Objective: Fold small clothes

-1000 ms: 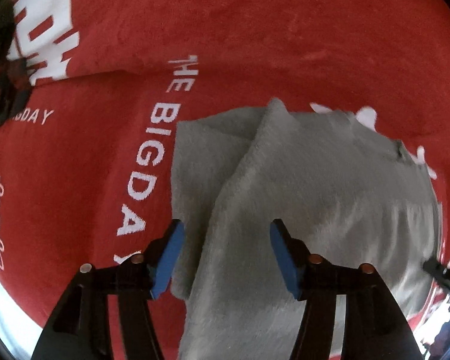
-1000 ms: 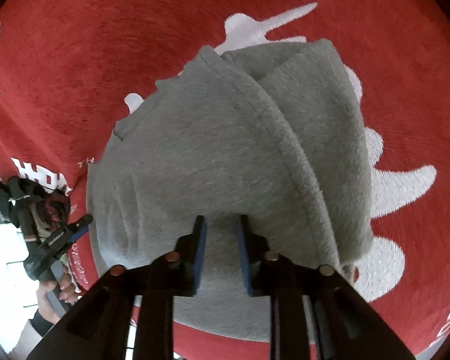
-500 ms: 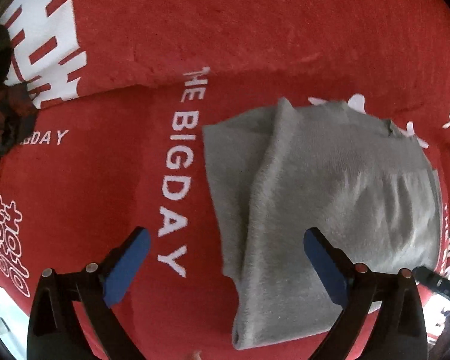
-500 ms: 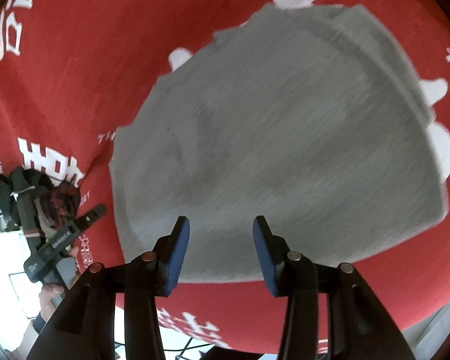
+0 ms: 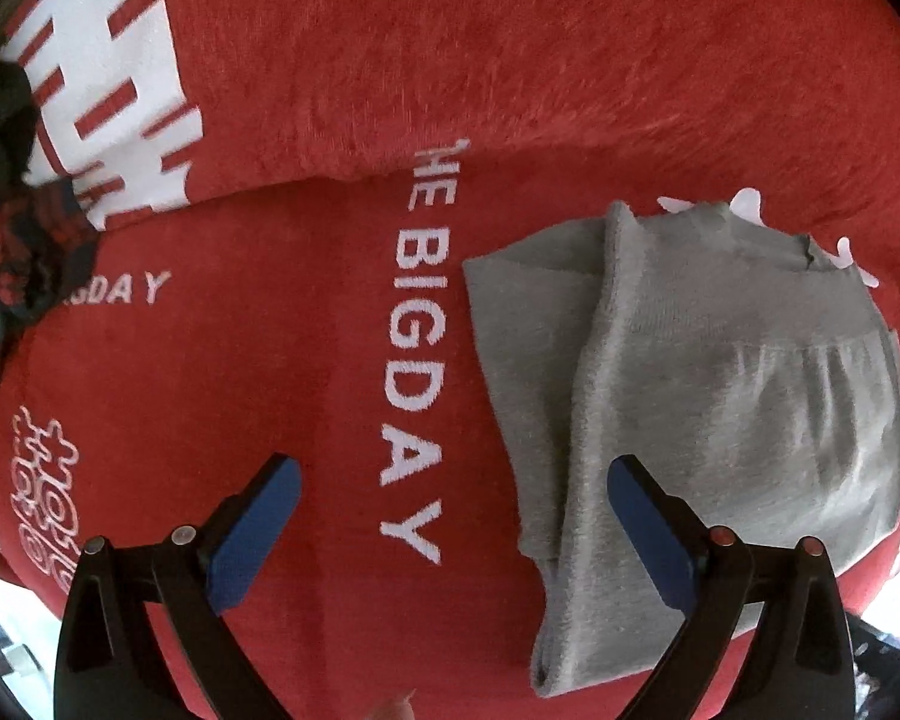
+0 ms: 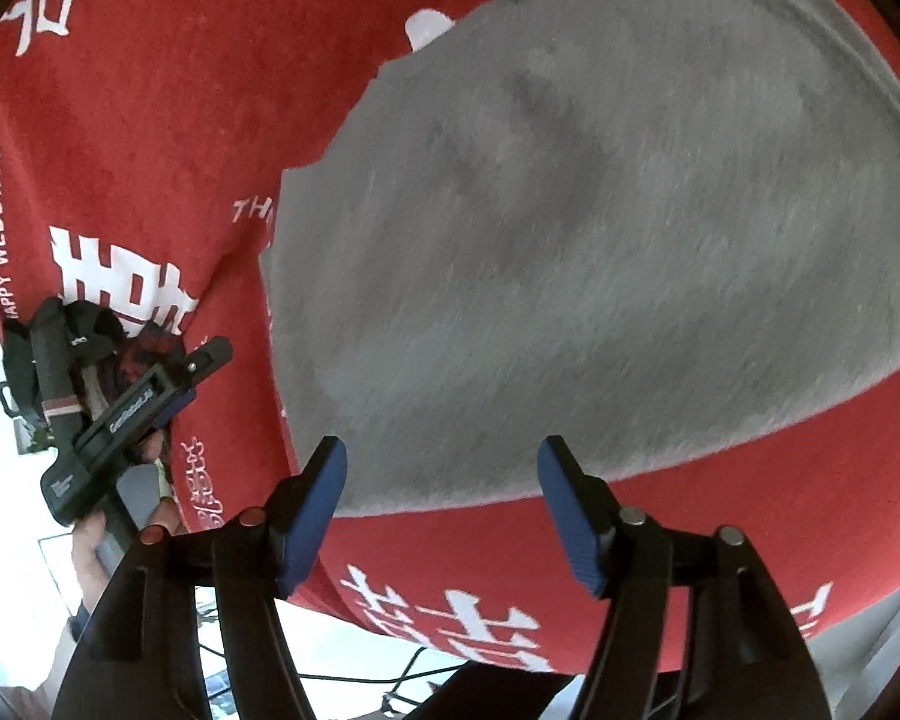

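Now your left gripper (image 5: 450, 540) stands with jaws wide apart and empty, the folded grey garment (image 5: 690, 390) lying right of centre on the red cloth (image 5: 270, 360). Your right gripper (image 6: 444, 510) has just been opening its jaws; nothing sits between them, garment (image 6: 600, 240) above.

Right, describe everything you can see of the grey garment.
The grey garment is a small piece of soft, fuzzy knit lying folded and flat on the red printed cloth. A hemmed flap crosses its left part, and a ribbed, gathered band runs along the right. The left gripper and right gripper are both open and hold nothing; only the cloth beneath touches it.
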### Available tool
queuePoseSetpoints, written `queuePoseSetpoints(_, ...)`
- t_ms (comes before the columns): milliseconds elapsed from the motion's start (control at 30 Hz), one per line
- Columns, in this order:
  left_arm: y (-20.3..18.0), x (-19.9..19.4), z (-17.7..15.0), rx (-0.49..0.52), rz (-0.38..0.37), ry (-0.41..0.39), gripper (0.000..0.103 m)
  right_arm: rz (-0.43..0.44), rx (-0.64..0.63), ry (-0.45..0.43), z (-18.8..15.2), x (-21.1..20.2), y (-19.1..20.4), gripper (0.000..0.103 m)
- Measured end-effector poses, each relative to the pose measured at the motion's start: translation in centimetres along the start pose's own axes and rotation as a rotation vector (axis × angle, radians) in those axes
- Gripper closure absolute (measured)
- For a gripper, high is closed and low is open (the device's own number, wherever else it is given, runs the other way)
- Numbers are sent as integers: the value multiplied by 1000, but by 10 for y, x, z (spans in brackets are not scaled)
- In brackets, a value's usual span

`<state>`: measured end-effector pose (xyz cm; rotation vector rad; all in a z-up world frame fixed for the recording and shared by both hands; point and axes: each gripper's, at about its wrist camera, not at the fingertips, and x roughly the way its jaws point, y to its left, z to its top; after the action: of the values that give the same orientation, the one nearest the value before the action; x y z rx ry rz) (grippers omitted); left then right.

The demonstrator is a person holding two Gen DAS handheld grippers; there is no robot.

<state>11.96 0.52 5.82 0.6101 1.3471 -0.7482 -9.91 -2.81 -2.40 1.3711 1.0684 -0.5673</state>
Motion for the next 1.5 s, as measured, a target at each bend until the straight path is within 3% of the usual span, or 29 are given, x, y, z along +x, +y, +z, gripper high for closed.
queuePoseSetpoints(267,5,10,2,13,-11,35,1,103,142,4,-21,18,-12,31)
queuePoseSetpoints(500,13,19,6,-6,-70,32,1,168,272,-1,-36,30,-35,31)
queuePoseSetpoints(767,20,34,12,-42,-215,68,1,307,369,-35,-36,50,-45,30)
queuePoseSetpoints(1100,21,60,11,-143,-478,162,1,493,475,-105,-27,71,-41,29)
queuePoseSetpoints(1133,19,61,11,-146,-500,171,1,518,498,-101,-25,73,-41,40)
queuePoseSetpoints(1167,18,62,11,-149,-515,177,1,548,512,-90,-23,76,-41,70)
queuePoseSetpoints(1233,16,65,10,-170,-563,203,1,603,508,-83,-18,75,-39,92)
queuePoseSetpoints(1400,5,75,13,-232,-715,262,1,700,399,-118,-5,39,-19,92)
queuePoseSetpoints(1500,-17,77,21,-243,-798,269,1,715,342,-122,3,24,-8,92)
